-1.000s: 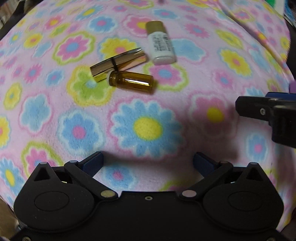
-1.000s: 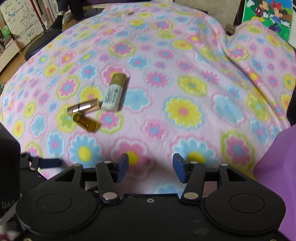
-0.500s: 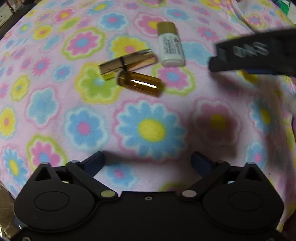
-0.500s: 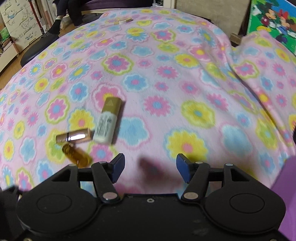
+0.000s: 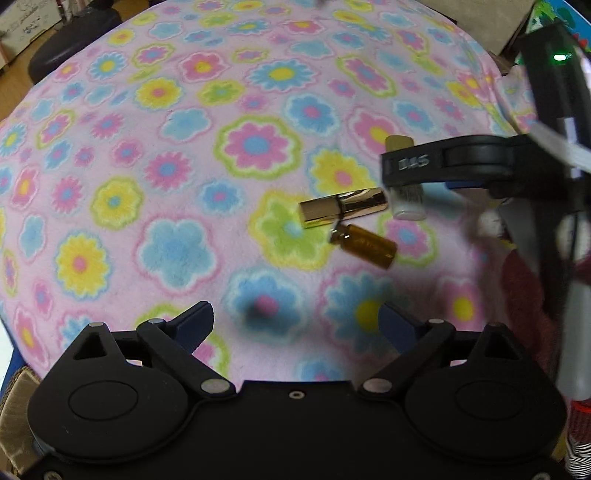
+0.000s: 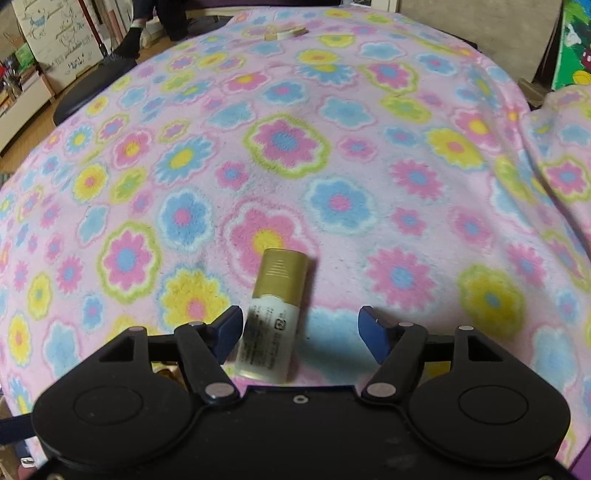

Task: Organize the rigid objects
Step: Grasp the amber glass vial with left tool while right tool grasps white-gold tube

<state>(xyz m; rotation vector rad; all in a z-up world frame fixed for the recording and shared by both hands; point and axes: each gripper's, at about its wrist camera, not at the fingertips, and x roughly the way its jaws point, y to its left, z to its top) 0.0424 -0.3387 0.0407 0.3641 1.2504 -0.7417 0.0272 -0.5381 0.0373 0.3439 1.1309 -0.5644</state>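
Observation:
A white tube with a gold cap (image 6: 271,315) lies on the flowered blanket, between my right gripper's (image 6: 301,328) open fingers, close to the left fingertip (image 6: 229,328). In the left wrist view the tube (image 5: 406,199) is partly hidden under the right gripper's black body (image 5: 454,164). A gold lipstick case (image 5: 341,210) and an amber glass vial (image 5: 364,245) lie side by side just left of it. My left gripper (image 5: 295,317) is open and empty, hovering short of the vial.
The pink flowered blanket (image 6: 288,144) covers the whole surface. A small flat object (image 6: 284,33) lies at its far edge. Boxes and furniture stand at the far left (image 6: 62,48). A picture (image 6: 572,44) leans at the far right.
My right gripper has moved forward and left over the tube, which now sits between its fingers. My left gripper has drifted left, so the objects appear further right.

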